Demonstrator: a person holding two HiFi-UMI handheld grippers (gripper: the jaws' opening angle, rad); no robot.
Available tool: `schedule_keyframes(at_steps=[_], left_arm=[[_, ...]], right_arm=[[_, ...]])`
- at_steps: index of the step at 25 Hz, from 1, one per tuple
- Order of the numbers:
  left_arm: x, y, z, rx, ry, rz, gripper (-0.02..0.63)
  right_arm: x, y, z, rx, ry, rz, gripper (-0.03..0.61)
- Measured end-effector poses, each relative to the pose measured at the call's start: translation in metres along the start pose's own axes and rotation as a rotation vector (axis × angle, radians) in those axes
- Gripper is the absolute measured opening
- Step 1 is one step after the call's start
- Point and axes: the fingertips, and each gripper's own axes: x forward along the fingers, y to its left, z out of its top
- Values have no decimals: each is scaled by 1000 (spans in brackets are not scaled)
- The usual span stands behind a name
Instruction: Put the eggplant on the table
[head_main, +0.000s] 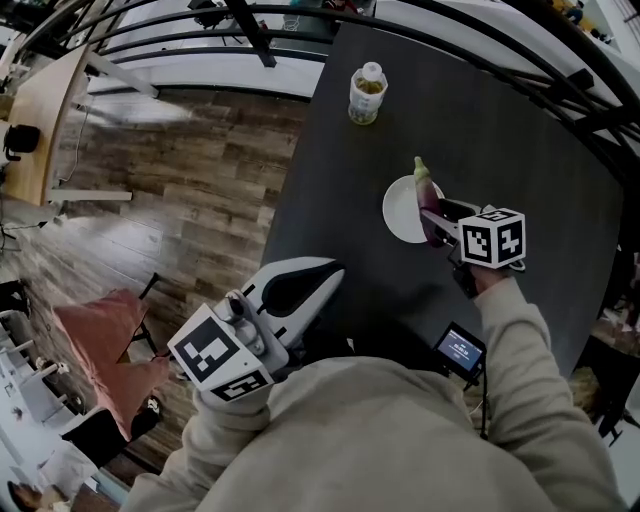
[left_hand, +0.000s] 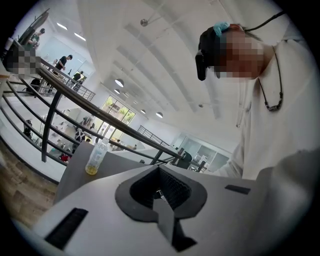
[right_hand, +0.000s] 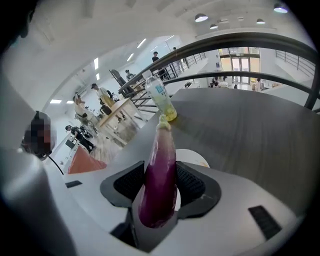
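Eggplant (right_hand: 159, 185) sits clenched in my right gripper's (head_main: 437, 218) jaws, stem toward twelve, above the white plate's (head_main: 398, 212) three o'clock edge on the bench (head_main: 500, 110). I see a bottle (head_main: 367, 93) at eleven. My left gripper (head_main: 325, 275), at seven, has its jaws closed on nothing.

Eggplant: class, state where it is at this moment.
Head view, right of centre: the eggplant is clamped in the right tool, over the white plate on the dark table.

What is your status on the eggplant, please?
Left tongs shut, empty. Right tongs shut on eggplant, over white plate, not yet on table. Bottle stands apart, far end.
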Motion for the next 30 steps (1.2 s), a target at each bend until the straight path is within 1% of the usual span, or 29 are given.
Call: schedule_keyframes(at_steps=[5,8,11,19,30], left_arm=[[-6,2,-2,-9,-6,9,5],[-9,4,-3,-13,-8,19,5],[-10,4,-3,-15,-9,24,5],[-13,4,-6,-21,-11,31,5],[-17,5,-7,-23,-9,41,5]], right_arm=[[21,-10,-16,-4,69,-10,206],[30,-13,-21,-4,93,-9,206],[35,-20,-26,-14,117,-28,206],[46,-30,-35,-19,161,-66,207],[54,-35,-48,-27,212,-88,207]])
